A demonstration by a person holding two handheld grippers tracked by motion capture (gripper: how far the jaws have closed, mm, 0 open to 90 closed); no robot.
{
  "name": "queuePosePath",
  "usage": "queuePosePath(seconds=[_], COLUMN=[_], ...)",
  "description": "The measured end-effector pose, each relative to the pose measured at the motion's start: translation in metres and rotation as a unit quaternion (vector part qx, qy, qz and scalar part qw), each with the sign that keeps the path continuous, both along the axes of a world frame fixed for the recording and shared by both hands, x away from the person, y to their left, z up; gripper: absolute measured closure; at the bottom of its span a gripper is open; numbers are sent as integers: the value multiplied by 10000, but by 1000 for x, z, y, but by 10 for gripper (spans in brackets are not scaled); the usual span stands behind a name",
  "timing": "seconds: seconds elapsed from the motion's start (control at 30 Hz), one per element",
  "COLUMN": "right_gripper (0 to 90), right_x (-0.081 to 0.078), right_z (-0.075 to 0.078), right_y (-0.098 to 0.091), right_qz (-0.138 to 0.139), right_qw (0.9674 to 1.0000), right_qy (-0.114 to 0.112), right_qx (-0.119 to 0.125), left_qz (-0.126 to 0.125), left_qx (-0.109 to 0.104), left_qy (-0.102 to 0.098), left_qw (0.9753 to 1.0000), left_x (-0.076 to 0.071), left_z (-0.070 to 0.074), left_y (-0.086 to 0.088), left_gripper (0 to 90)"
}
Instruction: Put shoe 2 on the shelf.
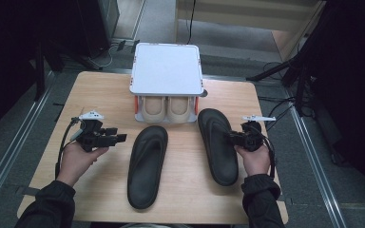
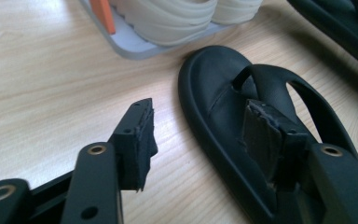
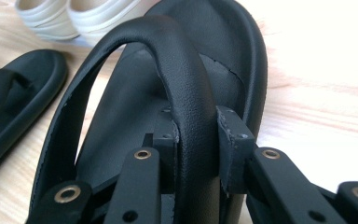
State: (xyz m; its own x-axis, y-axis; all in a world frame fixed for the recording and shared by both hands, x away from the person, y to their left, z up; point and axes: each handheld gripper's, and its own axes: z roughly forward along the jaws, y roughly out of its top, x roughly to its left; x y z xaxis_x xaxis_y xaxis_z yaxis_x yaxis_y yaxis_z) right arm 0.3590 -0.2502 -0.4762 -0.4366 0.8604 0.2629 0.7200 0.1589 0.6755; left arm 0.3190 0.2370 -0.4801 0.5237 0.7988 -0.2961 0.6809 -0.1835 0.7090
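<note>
Pale wooden table (image 1: 100, 95) fills mid-frame, a white shoe rack (image 1: 166, 71) at its top centre. Right gripper (image 1: 235, 137) clamps the strap of the right black flip-flop (image 1: 216, 145), centre-right; left gripper (image 1: 121, 137) stands released beside the left flip-flop (image 1: 147, 166), lower centre.

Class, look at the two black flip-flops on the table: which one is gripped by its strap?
The right-hand flip-flop: the right gripper is shut on its strap. The other flip-flop lies free, with the left gripper open beside it.

High view looks down; gripper views close on sandals (image 1: 147, 166)
</note>
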Motion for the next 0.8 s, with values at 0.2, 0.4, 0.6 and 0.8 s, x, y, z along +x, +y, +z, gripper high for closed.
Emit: queuePosePath(seconds=[0.2, 0.4, 0.6, 0.8], right_gripper=[729, 729, 728, 725], right_x=[-12, -22, -29, -31], right_z=[-5, -8, -14, -19], right_y=[12, 25, 37, 53], right_qz=[99, 190, 293, 434], right_qw=[9999, 9997, 9993, 9988], right_qy=[109, 127, 193, 207], right_qx=[45, 81, 99, 40], left_qz=[-124, -266, -438, -477], left_qx=[46, 68, 225, 226], left_qy=[-11, -26, -187, -226], left_qw=[9999, 9996, 9986, 9983], left_x=[6, 9, 8, 7], left_z=[0, -1, -1, -1], left_y=[-6, -13, -19, -20], left_gripper=[475, 474, 508, 508])
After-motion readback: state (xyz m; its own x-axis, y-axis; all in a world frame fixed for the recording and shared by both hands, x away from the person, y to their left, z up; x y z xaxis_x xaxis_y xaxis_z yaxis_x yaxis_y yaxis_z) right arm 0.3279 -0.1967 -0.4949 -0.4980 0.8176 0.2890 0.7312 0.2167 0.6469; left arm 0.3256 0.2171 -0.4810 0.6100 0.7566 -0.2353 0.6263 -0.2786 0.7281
